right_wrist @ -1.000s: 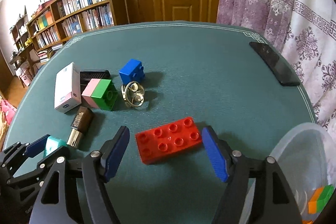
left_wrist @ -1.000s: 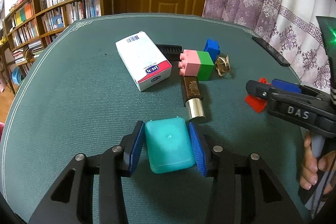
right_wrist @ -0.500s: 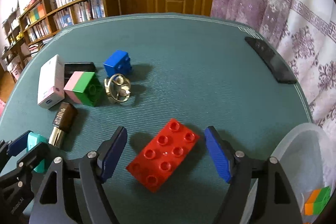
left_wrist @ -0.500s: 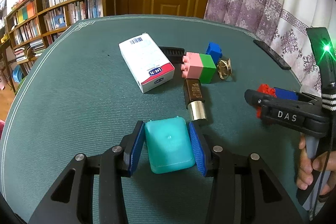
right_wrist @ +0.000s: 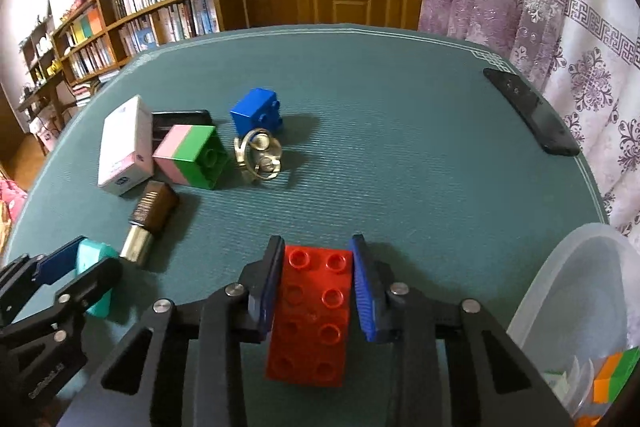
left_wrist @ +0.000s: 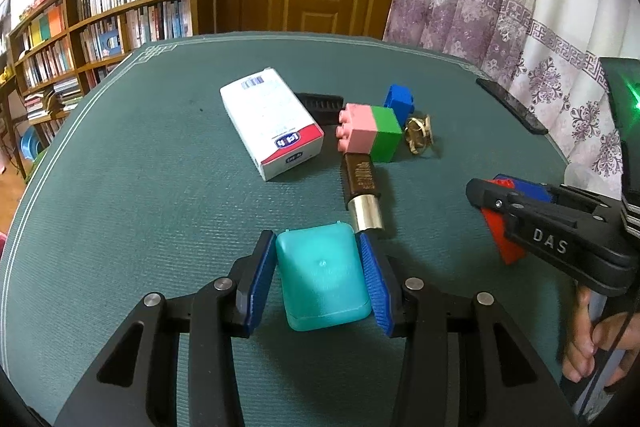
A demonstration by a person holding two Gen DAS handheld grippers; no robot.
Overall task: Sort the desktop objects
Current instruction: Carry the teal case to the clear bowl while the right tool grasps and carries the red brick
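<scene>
My left gripper is shut on a teal plastic box, which rests on the green table mat with a blue pad against each side. In the right wrist view my right gripper has its jaws closing on a red studded brick. The brick lies lengthwise between them and both pads press on its long sides. From the left wrist view the red brick shows partly behind the right gripper's black frame. A person's hand holds that gripper's handle.
Mid-table lie a white carton, a pink-and-green block, a blue block, a brown and silver tube and a brass ring trinket. A black phone sits far right. A clear tub holding coloured blocks stands near right.
The right jaws have closed from wide apart onto the red brick, which turned from crosswise to lengthwise between them. The left gripper and teal box have not moved.
</scene>
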